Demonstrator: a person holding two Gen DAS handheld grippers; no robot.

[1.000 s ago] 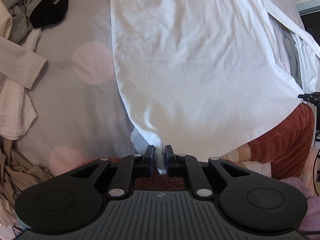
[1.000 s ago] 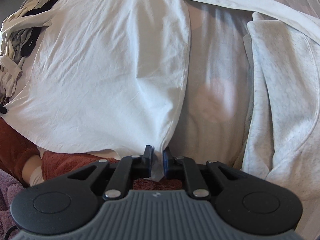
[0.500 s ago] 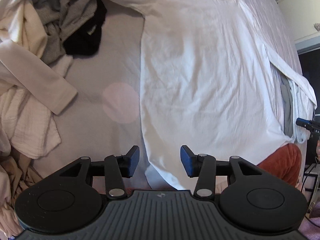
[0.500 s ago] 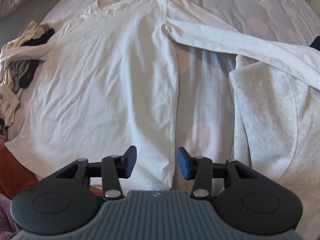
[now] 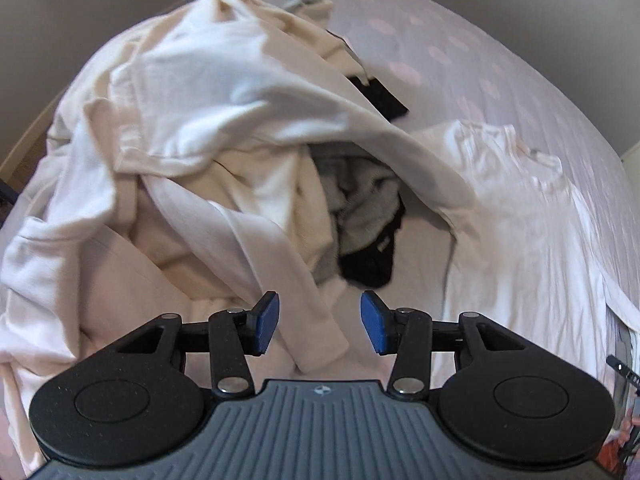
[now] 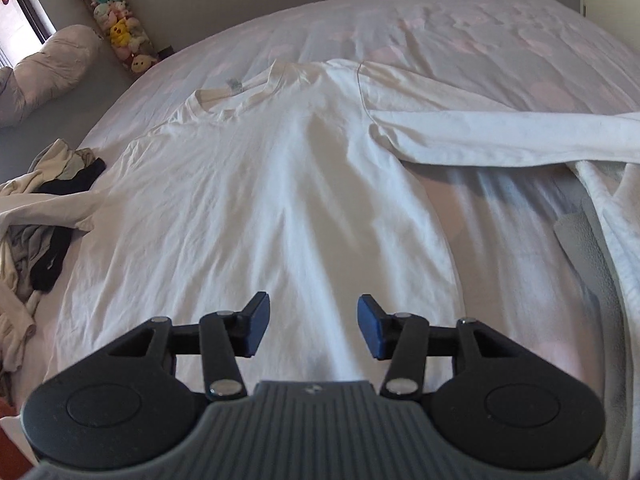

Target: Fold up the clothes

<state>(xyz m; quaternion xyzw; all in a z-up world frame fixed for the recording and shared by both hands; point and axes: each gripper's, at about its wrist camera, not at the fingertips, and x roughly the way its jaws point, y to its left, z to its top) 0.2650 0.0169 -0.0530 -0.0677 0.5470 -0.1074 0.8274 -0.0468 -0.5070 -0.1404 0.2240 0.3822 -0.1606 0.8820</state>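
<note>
Both grippers have let go of the hem they pinched a second ago, and their jaws have just been opening: the left gripper point(image 5: 319, 322) and right gripper point(image 6: 311, 327) each stand about half open with nothing held. The left one has swung to a rumpled heap of cream, grey and black clothes point(image 5: 224, 168). One white long-sleeved cotton shirt point(image 6: 272, 200) lies flat and lightly creased on the pale pink-dotted bedsheet point(image 6: 500, 28), one sleeve stretched right. One grey fleecy garment point(image 6: 616, 264) lies beside it.
</note>
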